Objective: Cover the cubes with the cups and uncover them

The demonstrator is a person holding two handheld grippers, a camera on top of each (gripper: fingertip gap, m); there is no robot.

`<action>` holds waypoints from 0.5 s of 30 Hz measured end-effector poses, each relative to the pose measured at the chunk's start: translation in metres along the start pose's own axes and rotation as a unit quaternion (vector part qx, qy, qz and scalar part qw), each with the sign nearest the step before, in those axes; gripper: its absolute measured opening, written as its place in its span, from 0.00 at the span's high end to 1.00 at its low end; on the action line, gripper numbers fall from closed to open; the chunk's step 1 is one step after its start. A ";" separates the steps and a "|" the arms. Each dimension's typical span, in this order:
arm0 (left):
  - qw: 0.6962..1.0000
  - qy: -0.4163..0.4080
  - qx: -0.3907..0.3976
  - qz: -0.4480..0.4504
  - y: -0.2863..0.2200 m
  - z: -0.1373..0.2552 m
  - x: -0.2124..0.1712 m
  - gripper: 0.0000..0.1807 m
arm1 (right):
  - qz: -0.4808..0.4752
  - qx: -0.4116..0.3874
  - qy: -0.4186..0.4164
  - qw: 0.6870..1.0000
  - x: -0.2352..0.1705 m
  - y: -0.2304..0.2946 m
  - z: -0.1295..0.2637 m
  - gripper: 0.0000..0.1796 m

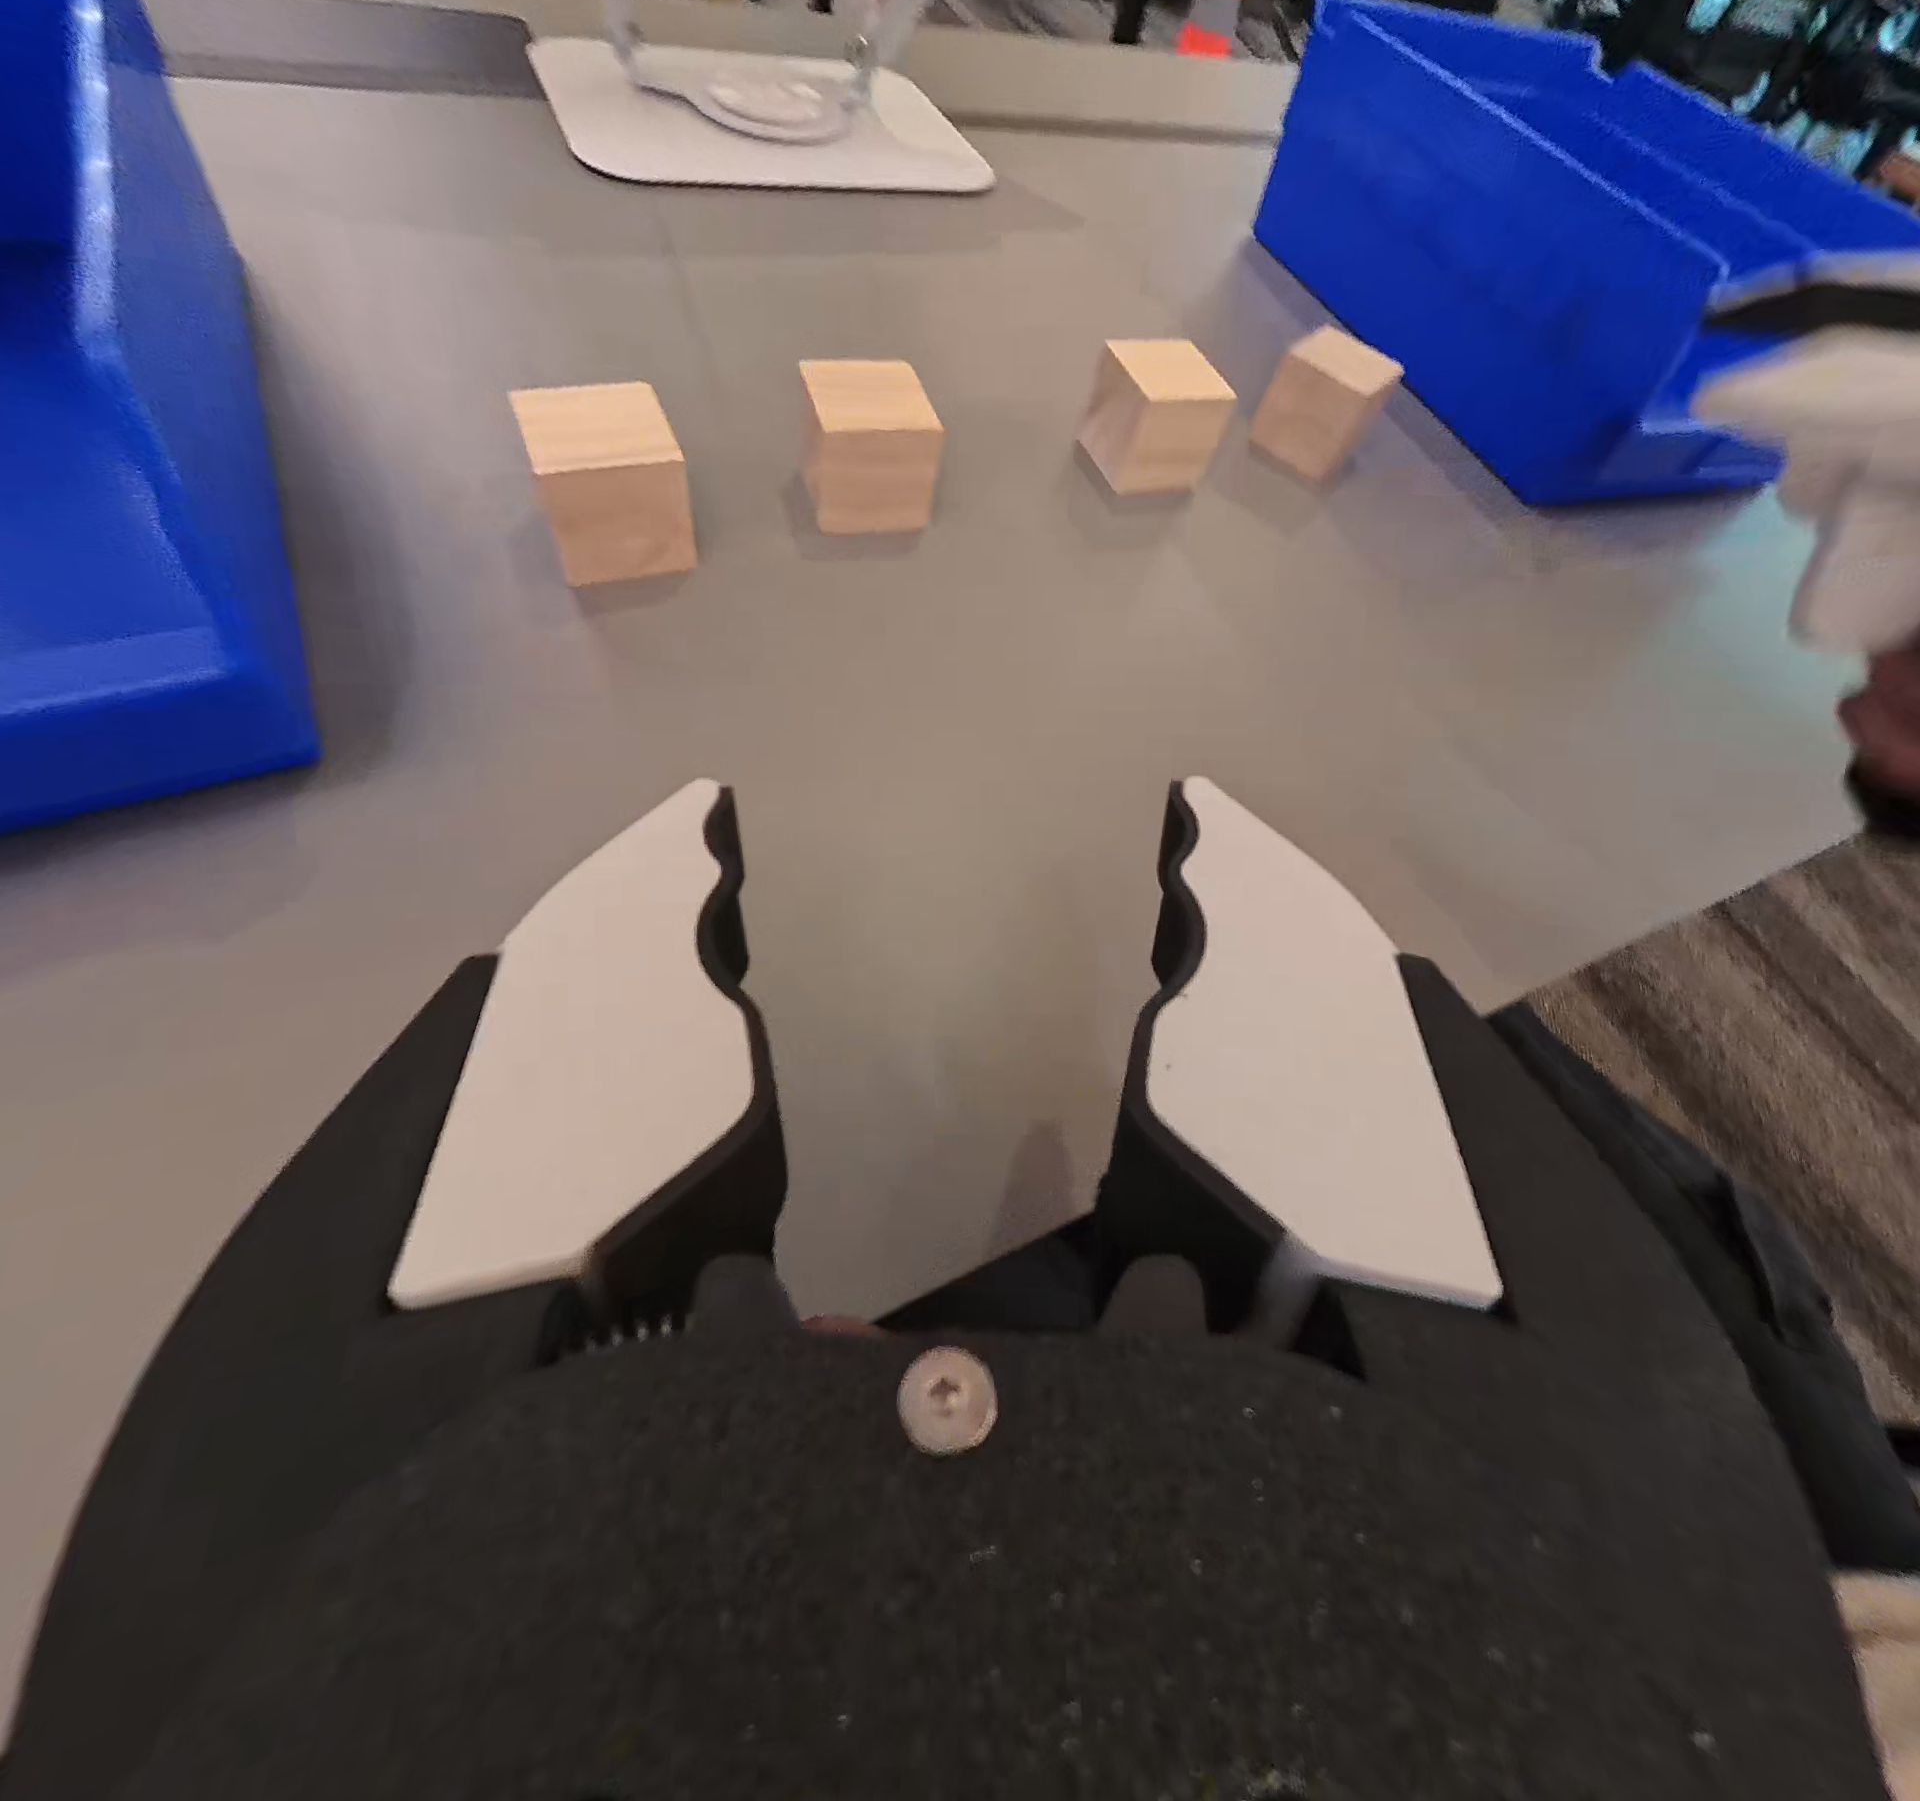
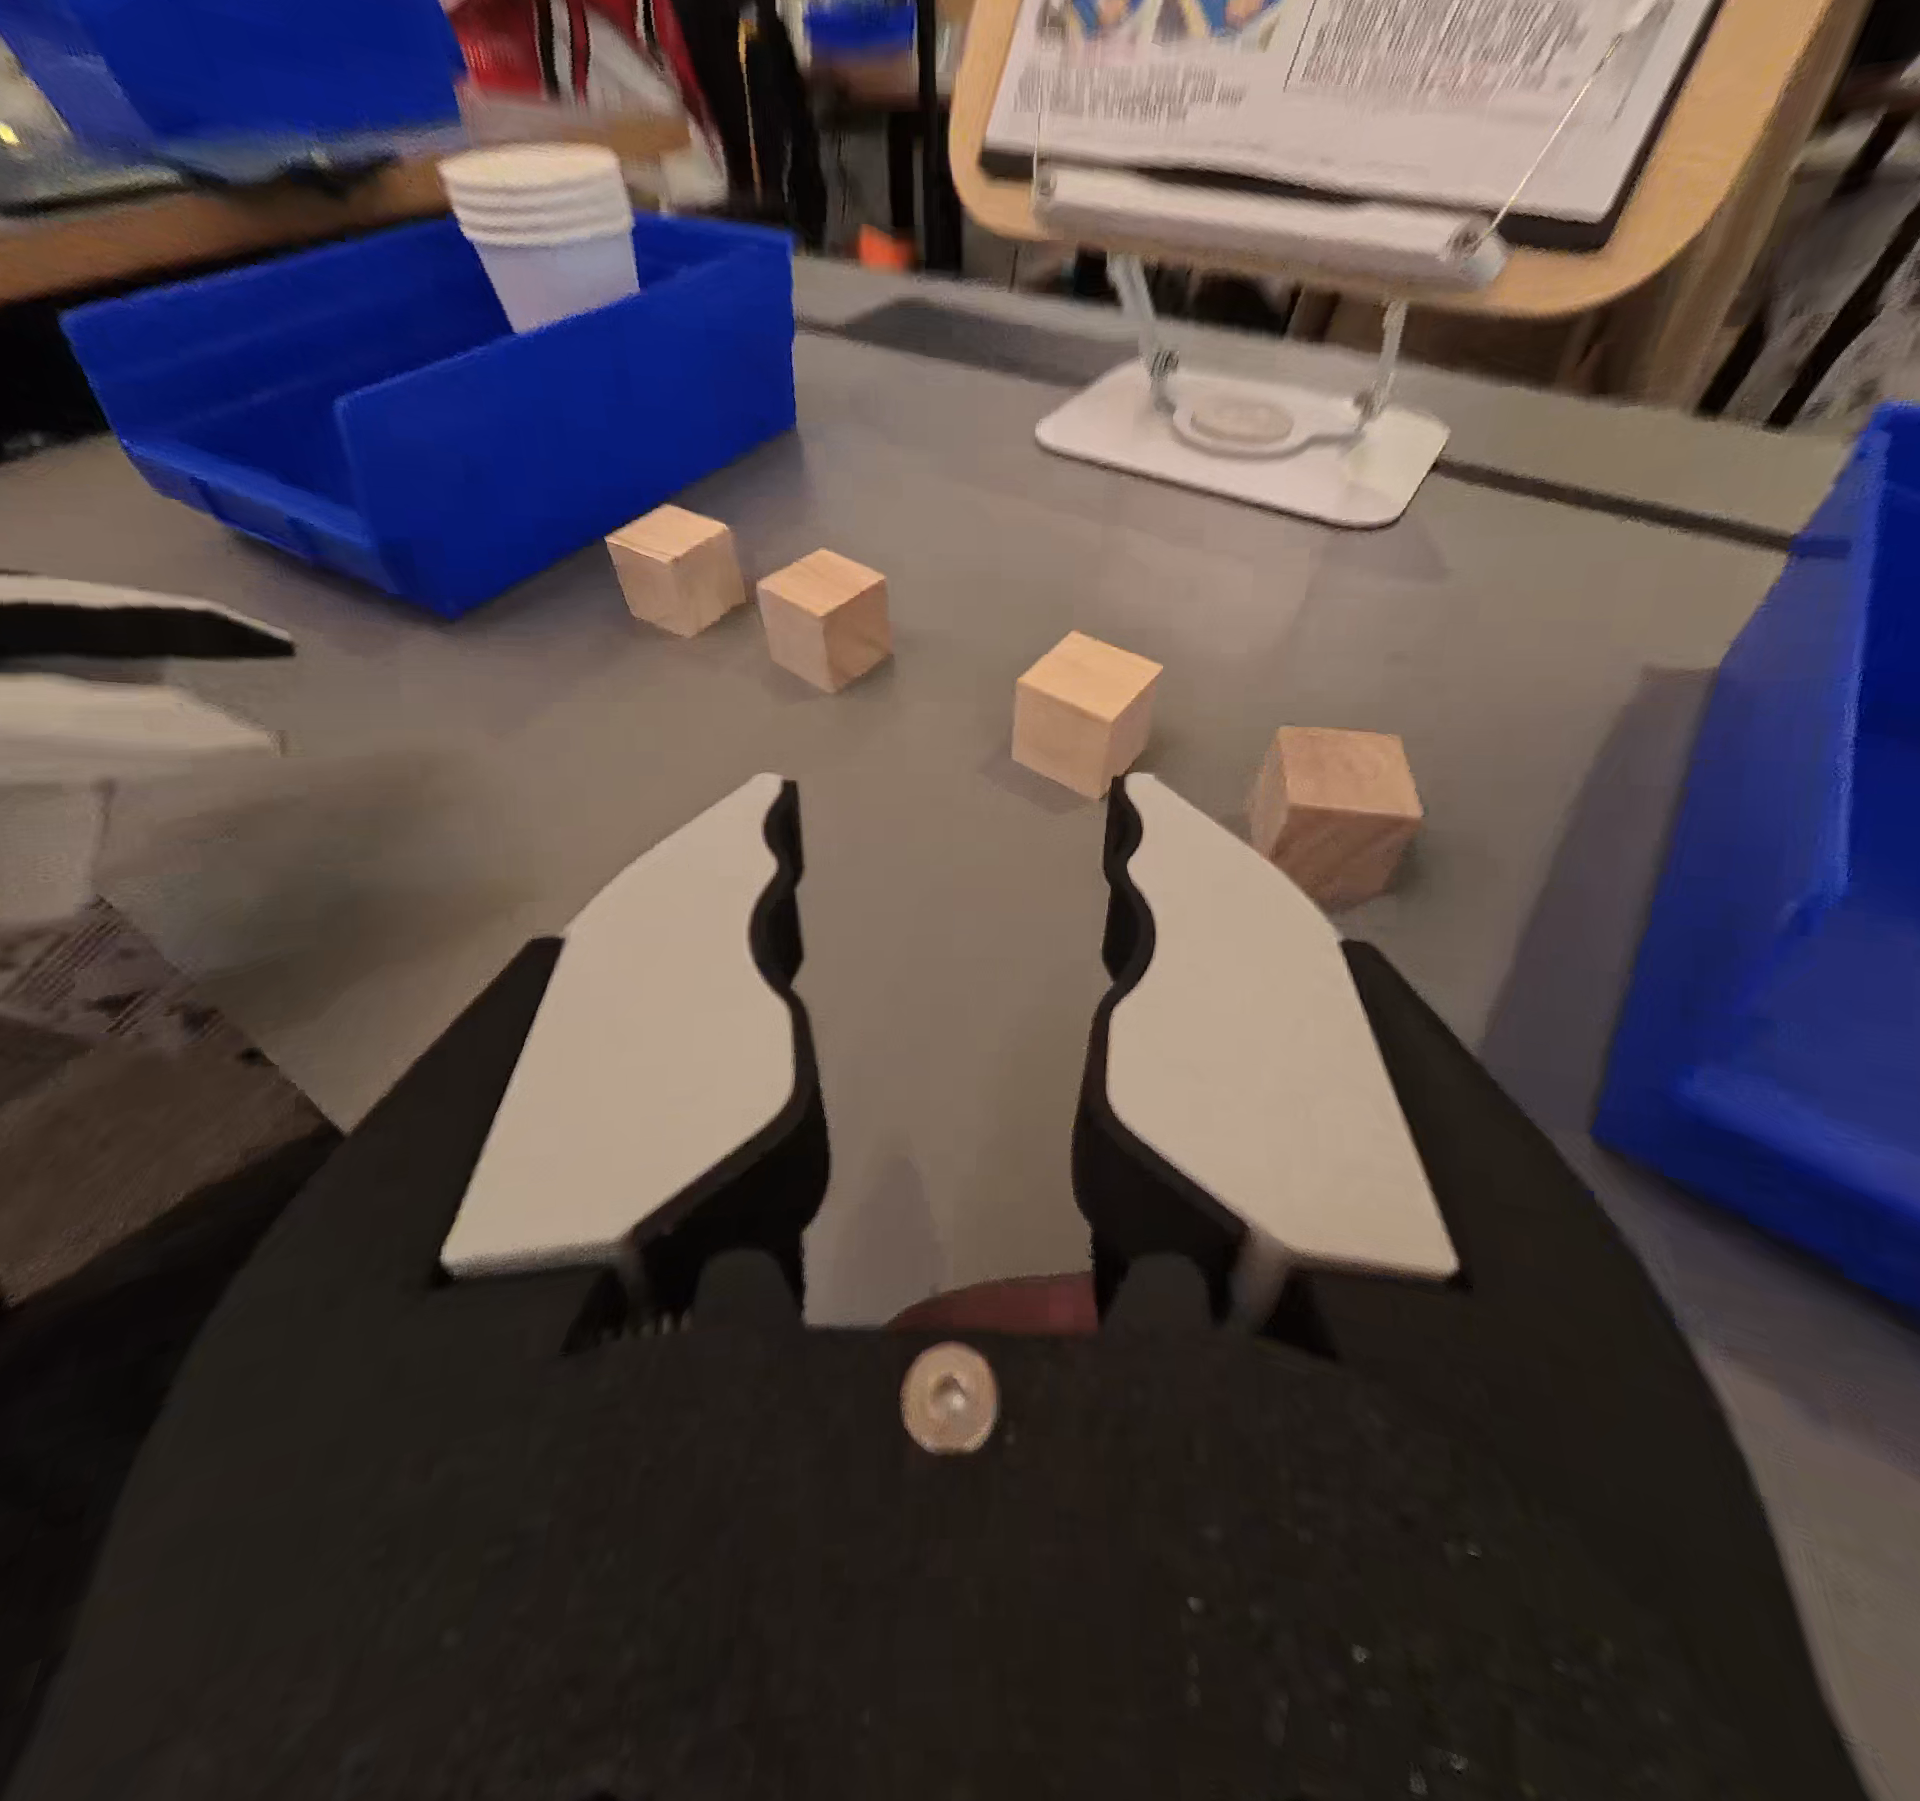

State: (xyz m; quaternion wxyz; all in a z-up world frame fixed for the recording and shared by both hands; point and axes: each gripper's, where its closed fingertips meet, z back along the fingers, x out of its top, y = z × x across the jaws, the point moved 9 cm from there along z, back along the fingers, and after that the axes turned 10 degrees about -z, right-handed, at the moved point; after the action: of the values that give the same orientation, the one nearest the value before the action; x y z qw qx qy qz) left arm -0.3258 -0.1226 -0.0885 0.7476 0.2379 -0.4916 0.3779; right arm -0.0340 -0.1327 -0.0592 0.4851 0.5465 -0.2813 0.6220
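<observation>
Several pale wooden cubes stand in a row on the grey table [image 1: 935, 660]; the leftmost cube [image 1: 603, 478] and the rightmost cube [image 1: 1325, 401] mark its ends. A stack of white paper cups [image 2: 545, 234] stands in the blue bin [image 2: 436, 442] at the far left of the right wrist view. My left gripper [image 1: 951, 795] is open and empty, well short of the row. My right gripper [image 2: 951, 795] is open and empty, with its right fingertip just in front of a cube [image 2: 1086, 712] and another cube [image 2: 1335, 811] to its right. No cube is covered.
A blue bin [image 1: 104, 401] stands at the left and another blue bin [image 1: 1507, 297] at the right, close to the last cube. A document stand [image 2: 1247, 442] stands at the back. The table's front-right edge [image 1: 1662, 930] drops to the floor. The other gripper and a gloved hand [image 1: 1860, 504] show at the right edge.
</observation>
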 end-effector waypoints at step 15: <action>0.997 0.002 0.075 -0.036 -0.012 -0.004 -0.024 0.64 | -0.019 0.004 -0.069 0.997 -0.074 0.009 0.043 0.76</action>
State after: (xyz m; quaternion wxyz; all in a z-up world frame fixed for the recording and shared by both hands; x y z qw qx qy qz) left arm -0.3192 -0.1345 -0.1115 0.7419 0.3100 -0.4516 0.3866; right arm -0.0299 -0.1962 -0.1173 0.4740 0.5953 -0.3018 0.5744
